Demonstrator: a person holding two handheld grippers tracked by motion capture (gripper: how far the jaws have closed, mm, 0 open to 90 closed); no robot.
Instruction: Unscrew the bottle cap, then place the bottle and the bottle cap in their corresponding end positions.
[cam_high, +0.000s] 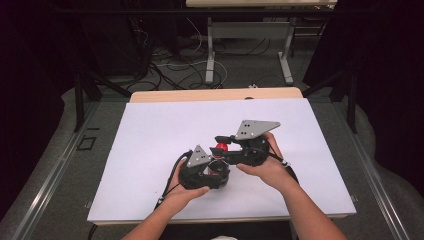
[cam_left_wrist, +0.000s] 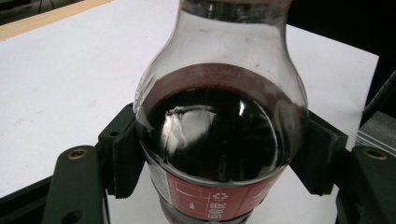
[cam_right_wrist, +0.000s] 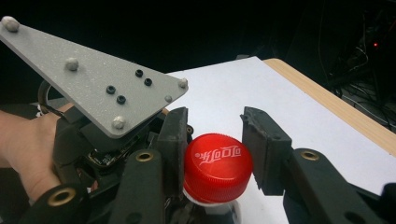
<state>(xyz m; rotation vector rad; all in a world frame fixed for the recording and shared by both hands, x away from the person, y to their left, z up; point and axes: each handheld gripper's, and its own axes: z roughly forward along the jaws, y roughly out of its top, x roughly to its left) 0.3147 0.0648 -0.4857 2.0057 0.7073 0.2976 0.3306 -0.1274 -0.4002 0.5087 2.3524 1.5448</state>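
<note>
A clear bottle (cam_left_wrist: 219, 135) of dark cola with a red label stands between the two pads (cam_left_wrist: 122, 156) of my left gripper (cam_left_wrist: 222, 140), which is shut on its body. Its red cap (cam_right_wrist: 217, 165) sits between the jaws of my right gripper (cam_right_wrist: 215, 116), both pads pressed against the cap's sides. In the high view both grippers meet at the middle of the table: the left gripper (cam_high: 215, 169) low, the right gripper (cam_high: 223, 145) above it at the red cap (cam_high: 220, 146). The bottle's body is hidden there by the grippers.
A white sheet (cam_high: 150, 140) covers the table, whose wooden edge (cam_high: 215, 94) shows at the far side. The left gripper's grey plate (cam_right_wrist: 93, 79) and the hand (cam_right_wrist: 23, 144) holding it fill the left of the right gripper view. Cables and table legs lie on the floor beyond.
</note>
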